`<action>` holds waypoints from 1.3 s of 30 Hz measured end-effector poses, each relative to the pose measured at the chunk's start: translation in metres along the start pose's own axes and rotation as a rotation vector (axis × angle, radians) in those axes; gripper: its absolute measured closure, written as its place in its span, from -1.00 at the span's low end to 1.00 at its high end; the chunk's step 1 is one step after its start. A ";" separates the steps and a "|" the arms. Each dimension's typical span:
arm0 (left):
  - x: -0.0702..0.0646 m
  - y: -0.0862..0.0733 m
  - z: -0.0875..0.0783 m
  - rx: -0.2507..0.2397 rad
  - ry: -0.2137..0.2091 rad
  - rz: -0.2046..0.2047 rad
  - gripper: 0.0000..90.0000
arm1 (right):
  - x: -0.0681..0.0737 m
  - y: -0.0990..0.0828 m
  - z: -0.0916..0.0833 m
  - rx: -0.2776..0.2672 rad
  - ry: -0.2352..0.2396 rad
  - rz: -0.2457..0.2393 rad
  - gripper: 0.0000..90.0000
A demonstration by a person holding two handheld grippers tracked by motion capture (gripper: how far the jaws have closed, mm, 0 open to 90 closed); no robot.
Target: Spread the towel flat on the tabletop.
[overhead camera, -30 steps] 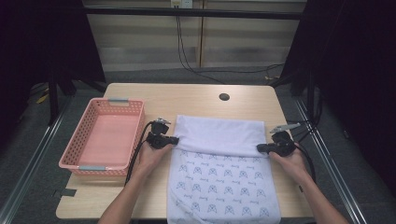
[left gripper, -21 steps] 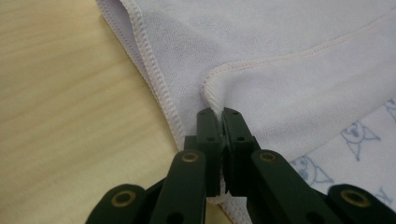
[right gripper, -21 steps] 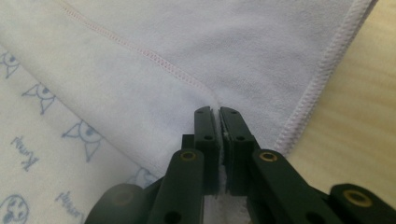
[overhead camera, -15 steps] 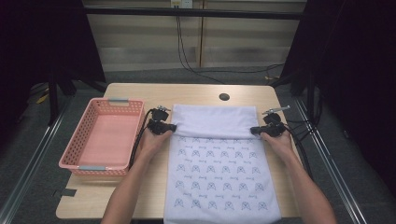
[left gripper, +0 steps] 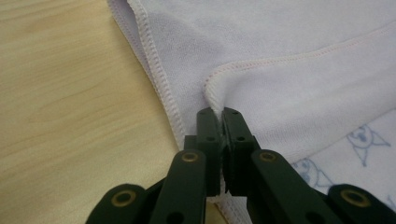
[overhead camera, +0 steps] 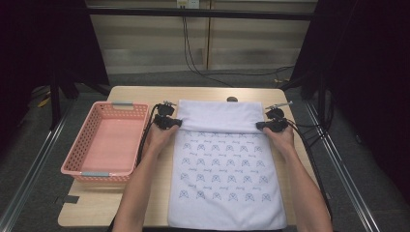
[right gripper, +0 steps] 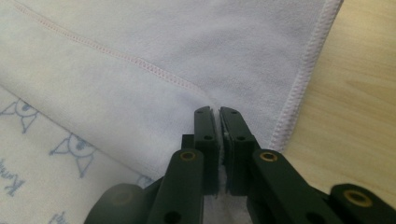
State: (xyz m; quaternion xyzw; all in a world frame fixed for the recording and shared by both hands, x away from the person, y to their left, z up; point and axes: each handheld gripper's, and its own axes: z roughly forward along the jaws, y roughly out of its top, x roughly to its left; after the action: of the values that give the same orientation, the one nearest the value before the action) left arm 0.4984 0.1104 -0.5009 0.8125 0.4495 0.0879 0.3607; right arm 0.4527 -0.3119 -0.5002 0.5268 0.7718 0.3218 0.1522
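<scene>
On the table (overhead camera: 140, 203), a white towel (overhead camera: 226, 183) with small blue cat prints lies flat, long side running away from the person, near end at the table edge. Far end is turned back toward the person, plain underside up, making a folded band across the top. Left gripper (overhead camera: 175, 123) pinches the left corner of that flap; in the left gripper view the jaws are closed tight on the hemmed corner (left gripper: 212, 95), cloth rising into the pinch. Right gripper (overhead camera: 261, 126) does the same at the right corner; jaws closed on fabric, stitched edge (right gripper: 303, 74) running just beside. Both corners held level and apart, likely so the flap stays taut and square as a fold is made, side edges lining up with the layer below. Pink basket (overhead camera: 104, 140) sits empty to the left of the towel, near but not touching, probably where the folded towel ends up.
</scene>
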 end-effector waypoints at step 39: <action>-0.090 -0.023 -0.211 -0.310 -0.249 0.207 0.92 | 0.050 -0.022 -0.226 -0.361 0.218 -0.165 0.92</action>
State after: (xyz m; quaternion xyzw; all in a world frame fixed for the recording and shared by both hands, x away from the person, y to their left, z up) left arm 0.3320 0.1539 -0.3469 0.7937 0.2967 0.0914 0.5231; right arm 0.2874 -0.3475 -0.3402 0.3882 0.7542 0.4960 0.1857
